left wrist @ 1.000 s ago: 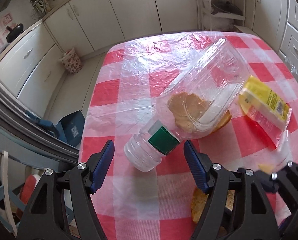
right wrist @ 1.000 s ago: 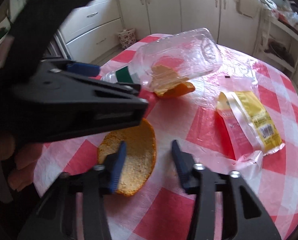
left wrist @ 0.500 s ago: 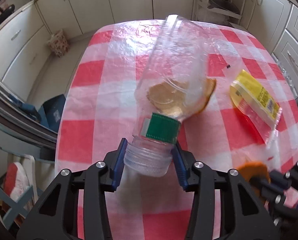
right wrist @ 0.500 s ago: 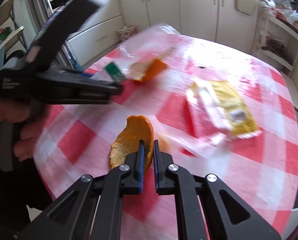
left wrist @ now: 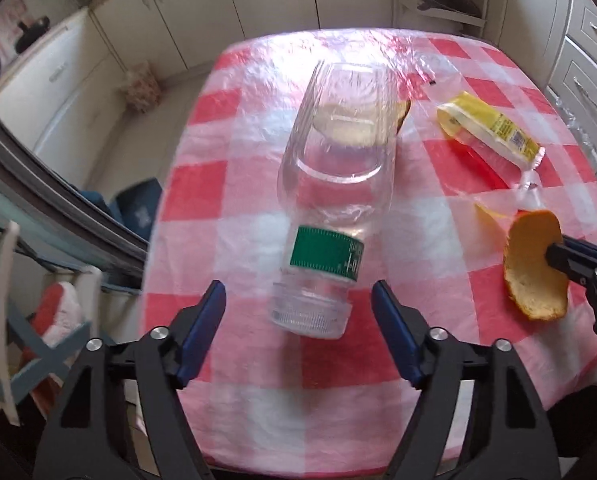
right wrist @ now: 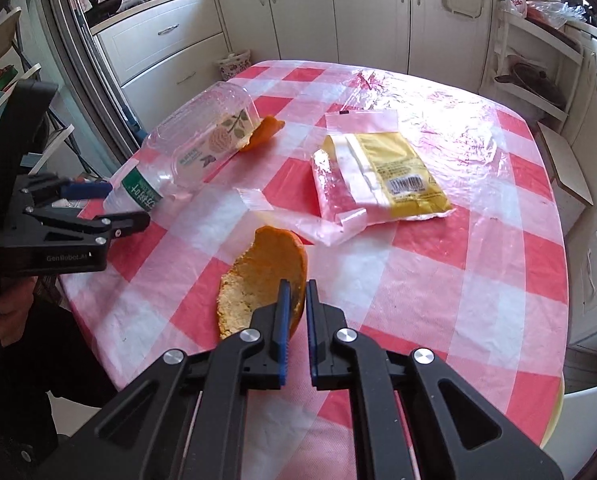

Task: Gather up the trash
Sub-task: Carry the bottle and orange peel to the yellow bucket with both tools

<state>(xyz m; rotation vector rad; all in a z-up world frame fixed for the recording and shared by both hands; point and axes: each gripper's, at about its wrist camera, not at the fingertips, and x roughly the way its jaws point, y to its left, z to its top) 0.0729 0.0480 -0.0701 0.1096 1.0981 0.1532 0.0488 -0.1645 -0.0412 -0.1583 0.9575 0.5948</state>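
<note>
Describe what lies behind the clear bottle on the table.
A piece of orange peel pokes out from behind the bottle, touching its far end. Part of the peel is hidden behind the bottle, so its full shape cannot be seen.

Checked table (right wrist: 478, 280) carries clear bottle (left wrist: 334, 184), yellow wrapper (right wrist: 394, 176); orange peel (right wrist: 268, 130).

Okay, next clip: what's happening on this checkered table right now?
A person is clearing trash off the table with a handheld tool in each hand. The right tool is shut on a large piece of orange peel. The left tool is opening, its pads clear of the neck of an empty plastic bottle lying on its side between them. A second peel piece and a yellow wrapper lie untouched farther back.
</note>
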